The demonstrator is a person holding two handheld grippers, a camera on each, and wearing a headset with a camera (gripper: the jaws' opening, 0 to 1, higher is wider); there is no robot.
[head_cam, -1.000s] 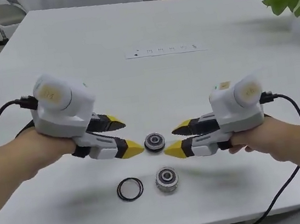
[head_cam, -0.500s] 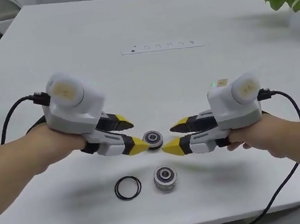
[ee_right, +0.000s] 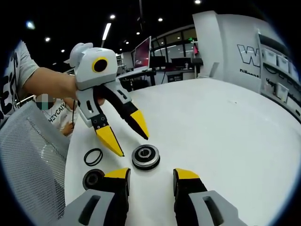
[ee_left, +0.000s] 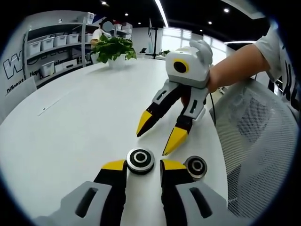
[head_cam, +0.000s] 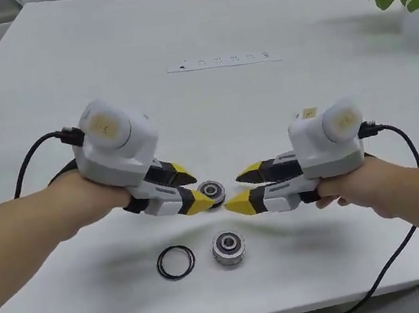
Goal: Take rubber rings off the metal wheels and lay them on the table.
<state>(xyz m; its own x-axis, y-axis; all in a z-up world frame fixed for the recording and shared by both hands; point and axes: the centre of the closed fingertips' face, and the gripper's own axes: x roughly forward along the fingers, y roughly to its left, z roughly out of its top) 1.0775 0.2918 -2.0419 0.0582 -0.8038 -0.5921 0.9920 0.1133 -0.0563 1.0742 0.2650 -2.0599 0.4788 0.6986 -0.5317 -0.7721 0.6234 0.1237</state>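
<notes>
Head view: ringed wheel (head_cam: 213, 192) flat on the table (head_cam: 299, 75). Left gripper (head_cam: 194, 189) close on its left, right gripper (head_cam: 236, 190) just right of it, both pairs of jaws apart and holding nothing. Bare wheel (head_cam: 228, 247) and loose rings (head_cam: 175, 262) nearer than the ringed wheel.

Left gripper view: ringed wheel (ee_left: 140, 160) just past the spread yellow tips, unclamped.

Right gripper view: ringed wheel (ee_right: 146, 157) just ahead of wide jaws.

Likely light, stiff metal, apt to skid; rubber soft and stretchy. Best to pin the wheel from 2 sides and peel the black band at its outer edge.
</notes>
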